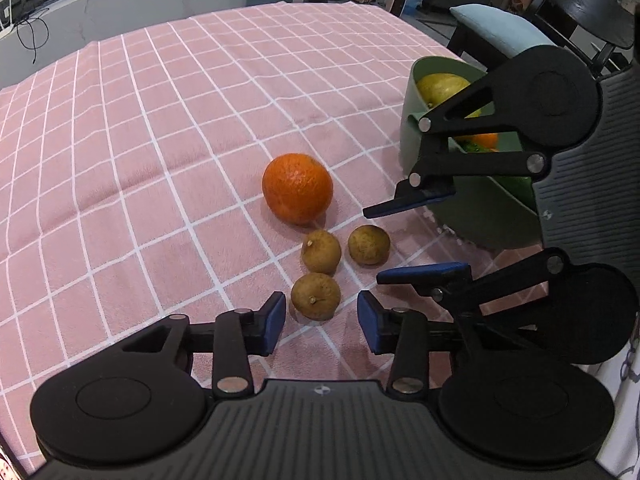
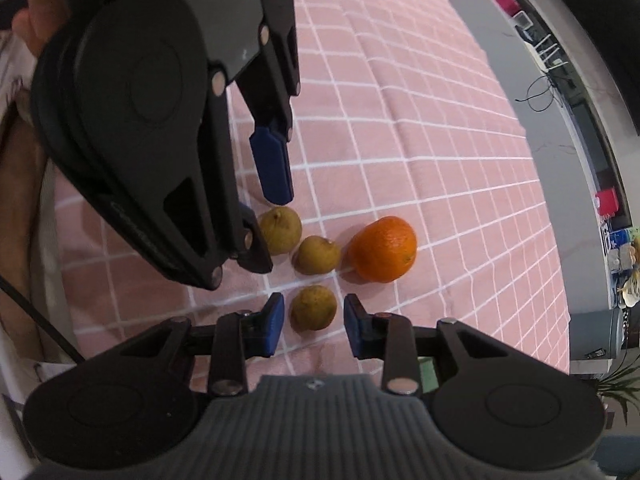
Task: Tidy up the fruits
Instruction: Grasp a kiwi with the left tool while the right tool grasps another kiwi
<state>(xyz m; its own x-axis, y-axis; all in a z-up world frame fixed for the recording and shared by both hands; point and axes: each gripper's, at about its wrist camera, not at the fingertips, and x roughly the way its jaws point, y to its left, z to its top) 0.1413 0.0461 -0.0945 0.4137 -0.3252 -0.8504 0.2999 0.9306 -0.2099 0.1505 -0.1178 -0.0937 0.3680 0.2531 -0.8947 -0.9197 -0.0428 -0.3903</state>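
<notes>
The pink checked cloth [image 1: 160, 140] fills both frames, the green bowl [image 1: 412, 120] with fruit already in it sits at the right edge of the left view, and the orange [image 1: 298, 188] lies at its centre above 3 small brown fruits. My left gripper [image 1: 322, 322] brackets the lowest brown fruit [image 1: 316, 295] unclenched, and my right gripper [image 2: 314, 322] brackets another brown fruit [image 2: 313, 307], pads beside it, not gripping. I'd centre each fruit, then squeeze gently.

No readable text, labels, brands or numbers anywhere, background packaging too blurred to make out
</notes>
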